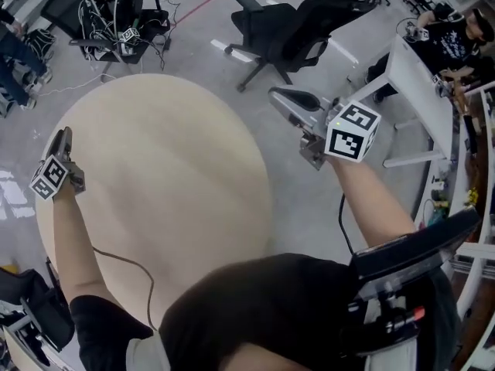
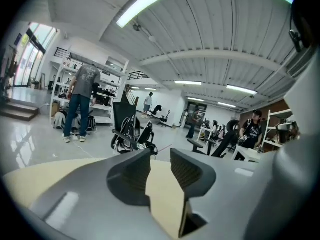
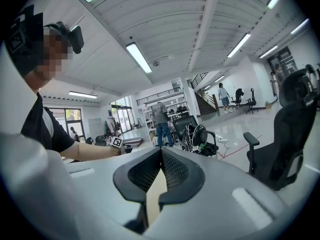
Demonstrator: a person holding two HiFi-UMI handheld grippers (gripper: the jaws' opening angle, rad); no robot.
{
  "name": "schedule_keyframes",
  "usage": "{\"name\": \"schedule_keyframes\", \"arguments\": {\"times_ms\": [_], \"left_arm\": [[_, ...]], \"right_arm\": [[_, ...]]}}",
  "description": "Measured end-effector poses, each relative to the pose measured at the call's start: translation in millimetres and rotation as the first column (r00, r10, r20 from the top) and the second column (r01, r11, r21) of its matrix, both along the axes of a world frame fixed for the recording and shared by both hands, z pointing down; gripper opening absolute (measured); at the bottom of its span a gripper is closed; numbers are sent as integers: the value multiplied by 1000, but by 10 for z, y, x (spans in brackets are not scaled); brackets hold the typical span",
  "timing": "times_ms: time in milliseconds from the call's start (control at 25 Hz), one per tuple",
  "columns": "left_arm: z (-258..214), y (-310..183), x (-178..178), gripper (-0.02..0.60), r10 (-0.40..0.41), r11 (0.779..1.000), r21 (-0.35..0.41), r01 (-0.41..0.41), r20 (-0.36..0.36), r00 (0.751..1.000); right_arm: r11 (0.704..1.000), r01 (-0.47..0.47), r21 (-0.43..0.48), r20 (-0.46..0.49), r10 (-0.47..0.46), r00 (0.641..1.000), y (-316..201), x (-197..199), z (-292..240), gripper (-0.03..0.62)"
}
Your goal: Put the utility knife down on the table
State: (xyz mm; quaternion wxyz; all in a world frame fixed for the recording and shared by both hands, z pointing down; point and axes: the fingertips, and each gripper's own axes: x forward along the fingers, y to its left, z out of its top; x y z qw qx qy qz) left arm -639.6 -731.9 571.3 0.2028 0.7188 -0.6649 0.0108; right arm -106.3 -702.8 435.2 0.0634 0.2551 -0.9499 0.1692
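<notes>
Head view: the left gripper (image 1: 62, 136) hovers over the left edge of the round table (image 1: 170, 176). The right gripper (image 1: 282, 97) hangs just past the table's right edge, above the floor. A black chair (image 1: 286, 22) stands beyond the table's far side.

Left gripper view: the left gripper (image 2: 160, 156) is released, its jaws apart, and only the table top (image 2: 167, 199) shows through the gap.

Right gripper view: the right gripper (image 3: 161, 151) is clenched, its tips meeting on nothing, above the table. The chair (image 3: 285, 134) stands off the table's right.

No view shows the utility knife, so its place cannot be told
</notes>
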Motion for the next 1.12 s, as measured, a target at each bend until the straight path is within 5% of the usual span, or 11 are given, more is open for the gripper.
{"name": "schedule_keyframes", "arguments": {"times_ms": [320,520,720,920,1120], "left_arm": [[-438,-13,907,35,149,982,135,-133,-110,983],[-799,414,1700,0,171,971,195,-138,-162,972],[-913,887,2585,0,230,965,179,-194,-207,951],[-1189,1242,3499,0,334,934,219,-284,-248,909],[-1564,1532,4458,0,464,876,271,-399,-252,849]], "right_arm": [[1000,-25,15,9,24,1000,185,179,-198,15],[998,-61,18,18,61,998,560,905,-374,15],[995,-98,-8,30,98,995,966,1539,-368,15],[991,-137,-2,60,137,989,1272,2065,-522,15],[983,-182,34,62,180,982,1626,2615,-789,15]]}}
